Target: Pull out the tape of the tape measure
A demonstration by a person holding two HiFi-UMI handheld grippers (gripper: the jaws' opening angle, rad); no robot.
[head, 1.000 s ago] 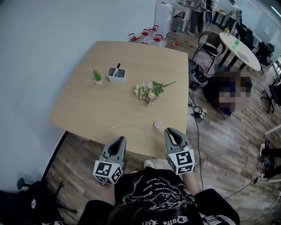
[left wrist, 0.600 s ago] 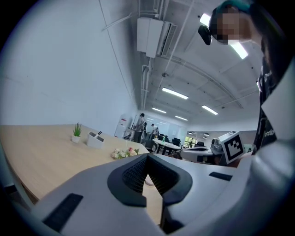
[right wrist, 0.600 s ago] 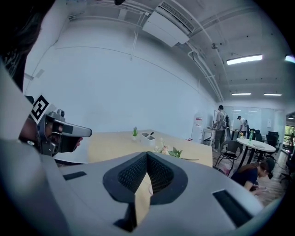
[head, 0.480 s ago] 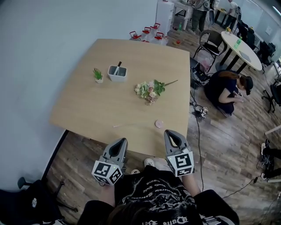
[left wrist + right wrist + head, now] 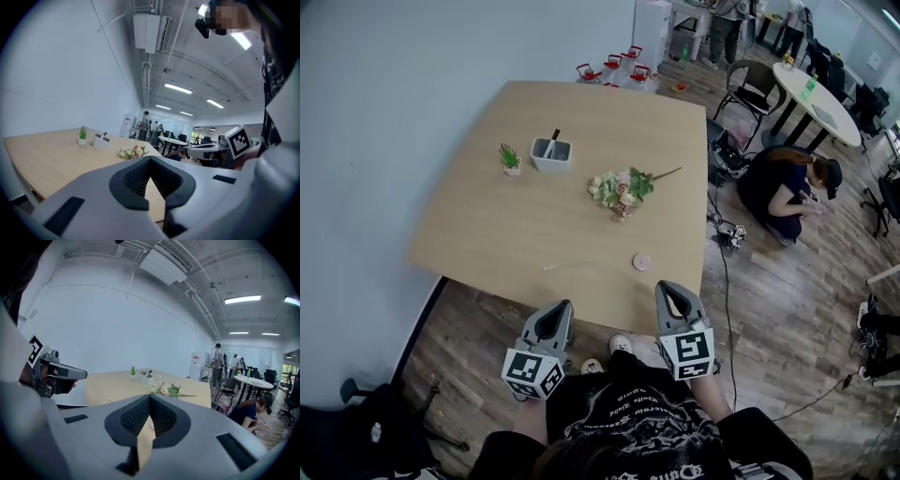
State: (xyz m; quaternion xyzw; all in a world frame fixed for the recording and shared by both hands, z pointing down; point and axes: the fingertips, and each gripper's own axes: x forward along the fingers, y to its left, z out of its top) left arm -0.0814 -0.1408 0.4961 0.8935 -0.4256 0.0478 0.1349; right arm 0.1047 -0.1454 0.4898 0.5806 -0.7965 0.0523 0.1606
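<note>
Head view: the tape measure point(image 5: 641, 262) is a pale disc on the tabletop point(image 5: 487, 225), too small to show any markings, and the thin strip point(image 5: 572, 266) left of it is too faint to tell whether it joins the disc. The dark item standing in the white cup point(image 5: 550, 156) is too small to identify, and both hands are hidden under the left tool point(image 5: 557, 309) and right tool point(image 5: 669, 289). In the left tool's view, its own grey body hides the near tabletop and the tape measure.
</note>
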